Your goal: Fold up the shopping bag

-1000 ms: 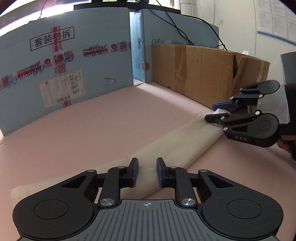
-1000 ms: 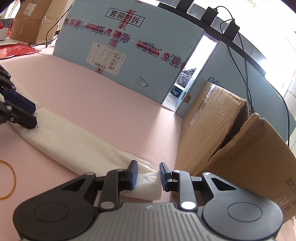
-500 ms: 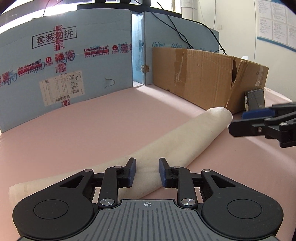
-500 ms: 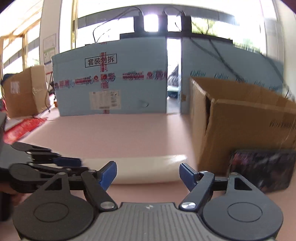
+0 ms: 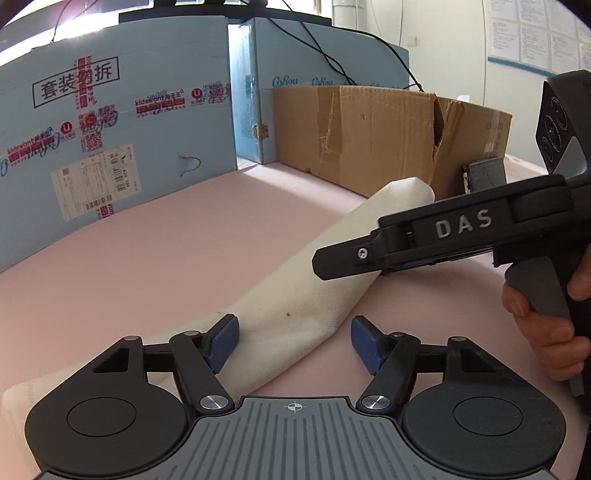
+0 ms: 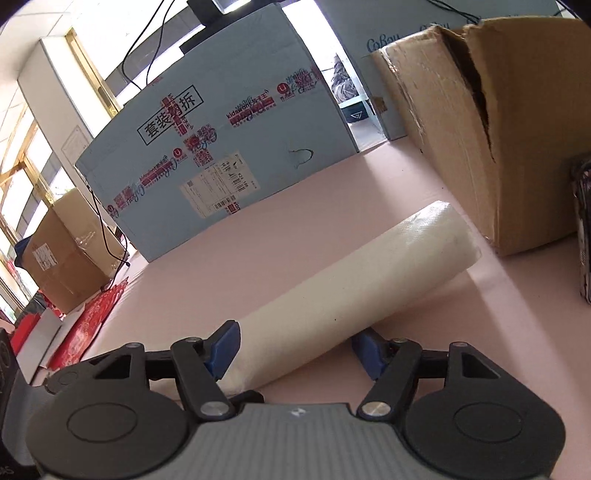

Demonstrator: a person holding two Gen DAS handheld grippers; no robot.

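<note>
Pink tabletop (image 5: 155,258): rolled shopping bag (image 5: 306,295) between opening left claw (image 5: 293,343), closing right claw (image 6: 295,349); neither pinching.

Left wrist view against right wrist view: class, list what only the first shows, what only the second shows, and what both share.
Only the left wrist view: the right gripper seen from the side, marked DAS, a hand on its handle, and papers on the wall.

Only the right wrist view: windows, a second brown box and red items at the left.

Both: the rolled white bag on the pink table, lying between each gripper's blue pads, the blue boxes and the torn cardboard box.
</note>
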